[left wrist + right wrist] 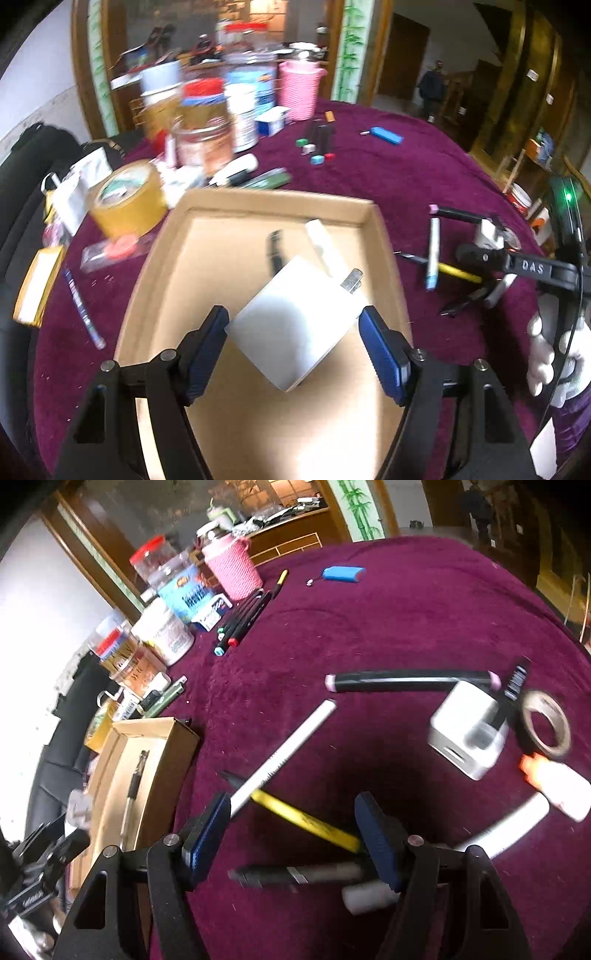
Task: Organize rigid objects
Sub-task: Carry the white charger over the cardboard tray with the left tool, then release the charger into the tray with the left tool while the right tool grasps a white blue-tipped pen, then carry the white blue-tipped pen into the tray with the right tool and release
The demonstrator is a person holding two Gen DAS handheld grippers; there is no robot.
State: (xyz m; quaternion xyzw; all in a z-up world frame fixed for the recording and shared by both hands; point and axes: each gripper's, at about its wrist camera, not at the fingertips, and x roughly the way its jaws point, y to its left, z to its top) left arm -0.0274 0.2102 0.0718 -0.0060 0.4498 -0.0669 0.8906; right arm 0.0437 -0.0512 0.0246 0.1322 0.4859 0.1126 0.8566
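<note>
My left gripper [293, 321] is shut on a white plug charger [299, 325], holding it by two corners above the cardboard tray [280, 206]. A black pen [275, 251] and a white stick [325, 243] lie in the tray. My right gripper [291, 808] is open and empty, low over the purple cloth, with a yellow pen [306, 823] between its fingers and a white pen [284, 753] crossing the left fingertip. A second white charger [467, 734] sits to the right. The right gripper also shows in the left wrist view [476, 291].
Jars and a pink cup [299, 88] stand at the back of the table. A tape roll [129, 199], markers [319, 136], a blue lighter [386, 134], a black marker [410, 679], a tape ring [546, 725] and a glue bottle [557, 784] lie around.
</note>
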